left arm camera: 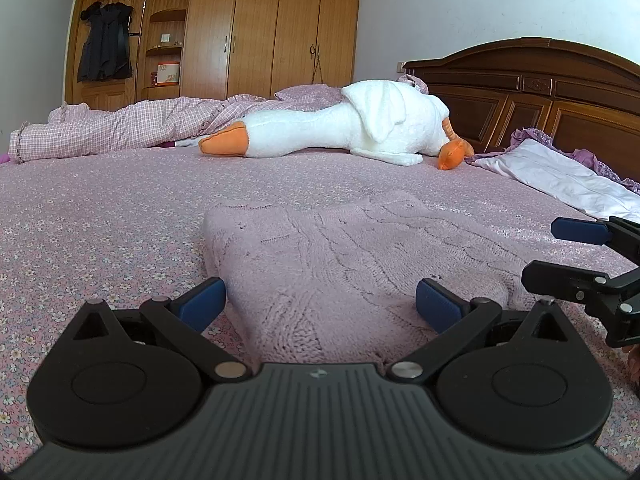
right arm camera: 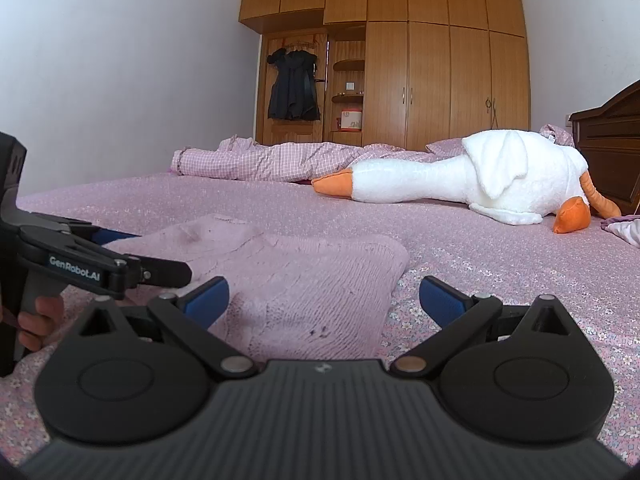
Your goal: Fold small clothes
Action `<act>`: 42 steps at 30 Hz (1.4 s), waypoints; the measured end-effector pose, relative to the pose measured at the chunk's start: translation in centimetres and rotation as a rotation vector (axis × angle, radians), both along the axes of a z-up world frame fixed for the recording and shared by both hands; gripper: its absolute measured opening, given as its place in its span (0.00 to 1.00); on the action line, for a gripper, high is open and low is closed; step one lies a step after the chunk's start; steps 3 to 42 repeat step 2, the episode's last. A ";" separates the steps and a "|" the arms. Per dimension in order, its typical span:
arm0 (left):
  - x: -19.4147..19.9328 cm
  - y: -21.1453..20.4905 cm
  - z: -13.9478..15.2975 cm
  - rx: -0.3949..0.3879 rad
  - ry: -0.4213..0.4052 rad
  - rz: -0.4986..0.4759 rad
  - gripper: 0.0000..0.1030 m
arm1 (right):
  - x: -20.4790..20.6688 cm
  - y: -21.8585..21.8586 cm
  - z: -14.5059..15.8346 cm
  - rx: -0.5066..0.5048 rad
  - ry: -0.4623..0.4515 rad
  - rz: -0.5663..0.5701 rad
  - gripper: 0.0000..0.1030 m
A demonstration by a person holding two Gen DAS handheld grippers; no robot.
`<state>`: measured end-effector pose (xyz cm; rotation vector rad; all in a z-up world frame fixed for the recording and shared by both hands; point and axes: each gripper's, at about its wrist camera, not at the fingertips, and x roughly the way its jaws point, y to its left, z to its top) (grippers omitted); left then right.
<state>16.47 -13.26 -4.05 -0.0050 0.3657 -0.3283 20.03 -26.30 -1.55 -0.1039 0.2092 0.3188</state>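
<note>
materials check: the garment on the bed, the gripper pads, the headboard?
Garment: pale pink knit, likely wool or acrylic yarn; cable stitches show, matte.
Left gripper pads: blue, matte, probably rubber or soft plastic, on black arms.
Headboard: dark carved wood with a slight sheen; possibly veneer.

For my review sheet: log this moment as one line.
left gripper: open, over sweater near edge | right gripper: open, at sweater corner | pink knit sweater: flat on bed | nothing gripped
</note>
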 end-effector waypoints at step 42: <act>0.0 0.0 0.0 0.000 0.000 -0.001 1.00 | 0.0 0.0 0.0 0.001 0.000 0.000 1.00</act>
